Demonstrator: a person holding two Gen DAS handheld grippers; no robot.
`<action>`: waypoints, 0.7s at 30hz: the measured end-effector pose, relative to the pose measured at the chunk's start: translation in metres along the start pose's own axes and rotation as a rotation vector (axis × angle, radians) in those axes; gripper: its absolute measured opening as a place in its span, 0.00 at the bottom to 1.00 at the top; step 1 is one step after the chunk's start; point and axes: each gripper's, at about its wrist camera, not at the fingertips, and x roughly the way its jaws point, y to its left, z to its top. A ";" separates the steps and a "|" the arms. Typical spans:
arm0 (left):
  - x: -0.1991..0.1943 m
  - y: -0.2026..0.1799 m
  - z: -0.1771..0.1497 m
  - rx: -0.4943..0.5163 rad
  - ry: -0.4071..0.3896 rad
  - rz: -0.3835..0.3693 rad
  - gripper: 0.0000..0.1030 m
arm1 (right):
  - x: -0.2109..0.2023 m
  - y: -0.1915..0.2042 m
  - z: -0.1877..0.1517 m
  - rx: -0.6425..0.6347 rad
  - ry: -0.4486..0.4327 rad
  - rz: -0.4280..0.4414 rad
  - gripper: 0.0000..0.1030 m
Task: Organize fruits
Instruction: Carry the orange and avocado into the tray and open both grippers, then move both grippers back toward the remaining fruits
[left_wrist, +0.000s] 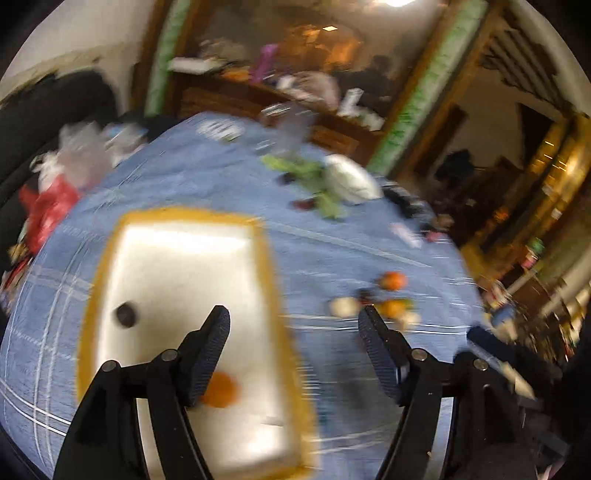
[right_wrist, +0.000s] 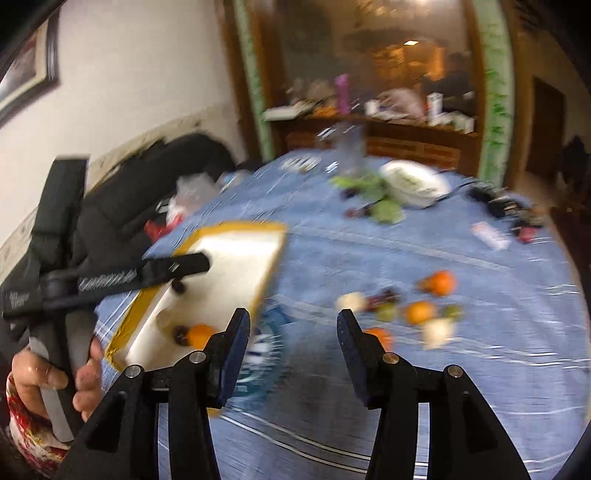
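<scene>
Blue checked tablecloth under both my grippers, left gripper spread empty above the white tray holding an orange and a dark fruit, right gripper spread empty too, loose fruits scattered ahead on the cloth, all blurred.

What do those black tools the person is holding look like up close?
Each gripper, left and right, is a black plastic frame with cut-out arms, silver rivets at the joints, and two flat fingers faced with dark, finely ribbed pads. Seen from the right side, the left tool has a black body with blurred pale lettering and a light grey handle. The person's sleeve is red and white, floral.
</scene>
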 end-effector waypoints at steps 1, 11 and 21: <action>-0.010 -0.020 0.003 0.027 -0.017 -0.034 0.69 | -0.017 -0.013 0.007 0.009 -0.027 -0.028 0.51; -0.107 -0.139 0.037 0.179 -0.134 -0.285 0.84 | -0.195 -0.123 0.100 0.140 -0.313 -0.228 0.52; -0.043 -0.144 0.022 0.124 -0.004 -0.268 0.85 | -0.177 -0.171 0.060 0.227 -0.234 -0.248 0.66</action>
